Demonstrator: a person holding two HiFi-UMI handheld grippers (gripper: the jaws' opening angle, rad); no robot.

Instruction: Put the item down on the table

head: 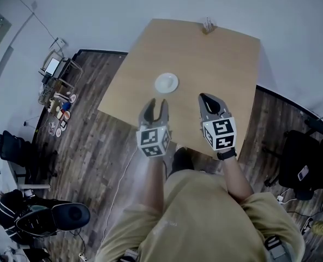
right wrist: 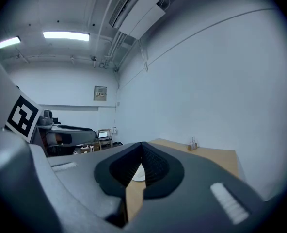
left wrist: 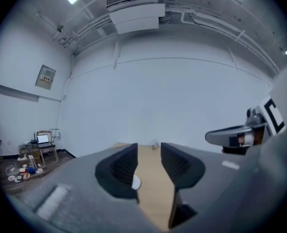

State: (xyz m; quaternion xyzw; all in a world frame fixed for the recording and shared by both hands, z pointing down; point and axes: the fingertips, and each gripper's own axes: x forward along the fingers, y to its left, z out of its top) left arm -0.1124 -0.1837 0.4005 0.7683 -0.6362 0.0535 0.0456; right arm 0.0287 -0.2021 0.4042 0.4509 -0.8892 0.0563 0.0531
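A white round plate (head: 166, 83) lies on the wooden table (head: 221, 59), near its middle. My left gripper (head: 156, 102) hovers just short of the plate over the table's near edge; it is open and holds nothing. In the left gripper view, the plate (left wrist: 136, 182) peeks out beside the left jaw of that gripper (left wrist: 149, 152). My right gripper (head: 207, 97) is to the plate's right, shut with its tips together and nothing visible in it. In the right gripper view, the plate (right wrist: 138, 174) shows below the closed gripper (right wrist: 142, 147).
A small holder (head: 208, 25) stands at the table's far edge. To the left are a cart with a laptop (head: 52, 67) and clutter on the floor (head: 60, 108). A black chair (head: 300, 162) stands at the right, and another black seat (head: 55, 217) at the lower left.
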